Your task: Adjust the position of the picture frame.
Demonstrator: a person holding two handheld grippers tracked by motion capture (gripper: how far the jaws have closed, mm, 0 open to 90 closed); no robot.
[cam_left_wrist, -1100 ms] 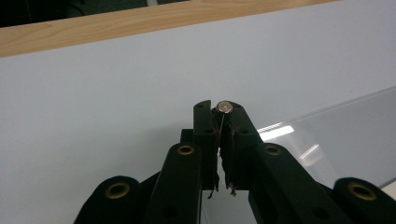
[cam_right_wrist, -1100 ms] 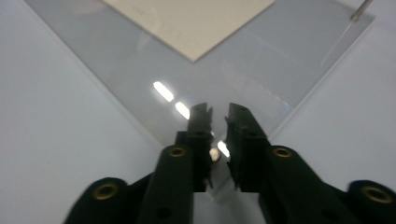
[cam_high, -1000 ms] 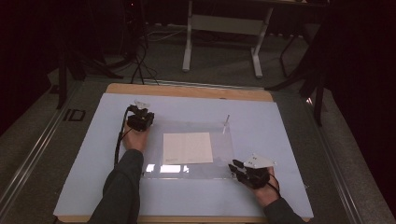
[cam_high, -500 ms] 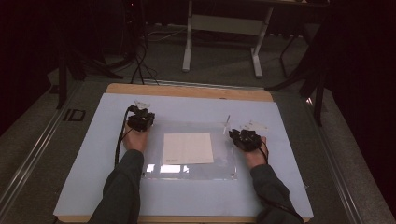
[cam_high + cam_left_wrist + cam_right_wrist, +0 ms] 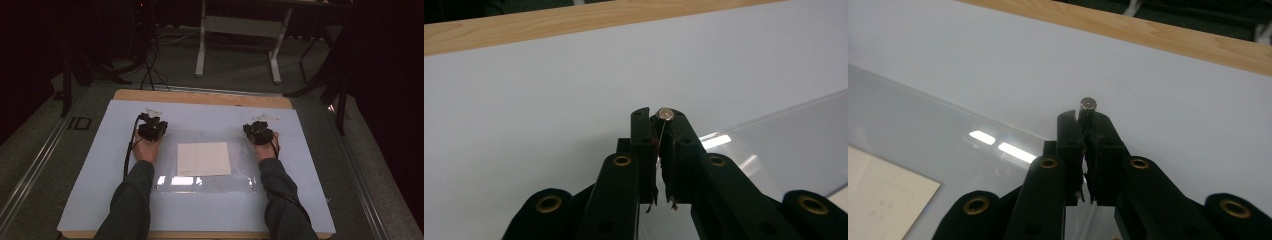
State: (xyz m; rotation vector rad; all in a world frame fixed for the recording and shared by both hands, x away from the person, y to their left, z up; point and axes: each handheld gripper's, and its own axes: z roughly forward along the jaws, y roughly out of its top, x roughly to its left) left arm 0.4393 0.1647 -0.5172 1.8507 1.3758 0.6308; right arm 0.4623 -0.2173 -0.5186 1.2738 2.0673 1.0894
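Dark floor, cables and the legs of a white stand lie beyond a wooden table (image 5: 200,97) covered by a pale blue sheet (image 5: 100,165). From the high view, a clear plastic sleeve (image 5: 240,172) lies flat on the middle of that sheet with a white paper (image 5: 203,159) inside it. The left gripper (image 5: 151,131) sits at the sleeve's far left corner and the right gripper (image 5: 258,133) at its far right corner, each held by a hand with a dark sleeve coming in from the bottom edge.

Seen from the left gripper view, the left gripper (image 5: 660,131) has its black jaws pressed together on the thin edge of the clear plastic sleeve (image 5: 784,135), and a small round metal stud (image 5: 665,113) sits at the jaw tips. The sleeve runs off to the right over the pale blue sheet (image 5: 524,100).

Along the right gripper view, the right gripper (image 5: 1086,125) has just been closing, and its jaws now pinch the edge of the clear plastic sleeve (image 5: 923,135), with a small metal stud (image 5: 1088,104) at the tips. The white paper (image 5: 883,200) shows at lower left, and the wooden table (image 5: 1168,37) edge runs across the top.
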